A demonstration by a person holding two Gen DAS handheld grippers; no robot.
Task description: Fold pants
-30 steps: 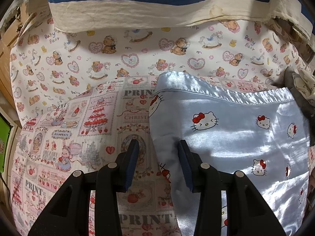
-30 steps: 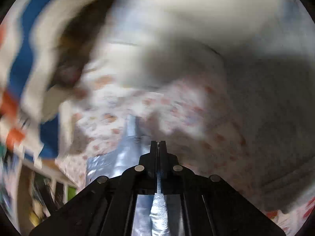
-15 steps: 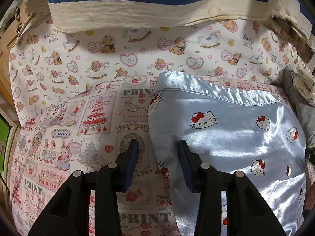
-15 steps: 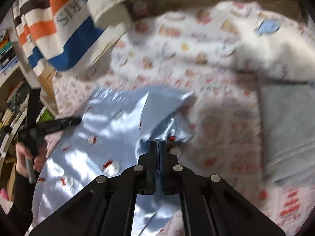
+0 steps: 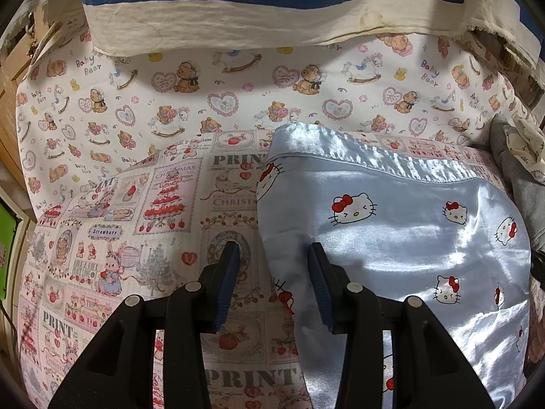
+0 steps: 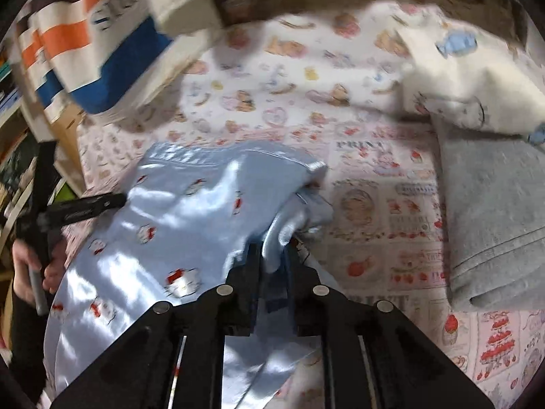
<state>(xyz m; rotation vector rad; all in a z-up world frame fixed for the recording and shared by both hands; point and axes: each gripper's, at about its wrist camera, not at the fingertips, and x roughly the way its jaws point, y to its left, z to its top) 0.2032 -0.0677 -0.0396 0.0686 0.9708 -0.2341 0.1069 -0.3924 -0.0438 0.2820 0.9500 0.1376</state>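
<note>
The left gripper's (image 5: pixel 272 272) fingers (image 5: pixel 227 279) stand spread astride the satin pants' (image 5: pixel 408 231) left edge, while the right gripper (image 6: pixel 274 259) pinches a bunched corner.

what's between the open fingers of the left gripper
In the left wrist view, the left gripper is open over the side edge of the blue satin pants; the gap holds that edge and a strip of bare printed sheet.

Right wrist view motion-blurred – bedding prints past the right gripper (image 6: pixel 272 255) smeared; its fingertips buried in bunched pants (image 6: pixel 190 211). Pants run off the bottom edge behind the left gripper (image 5: pixel 272 266) – hem end unseen
</note>
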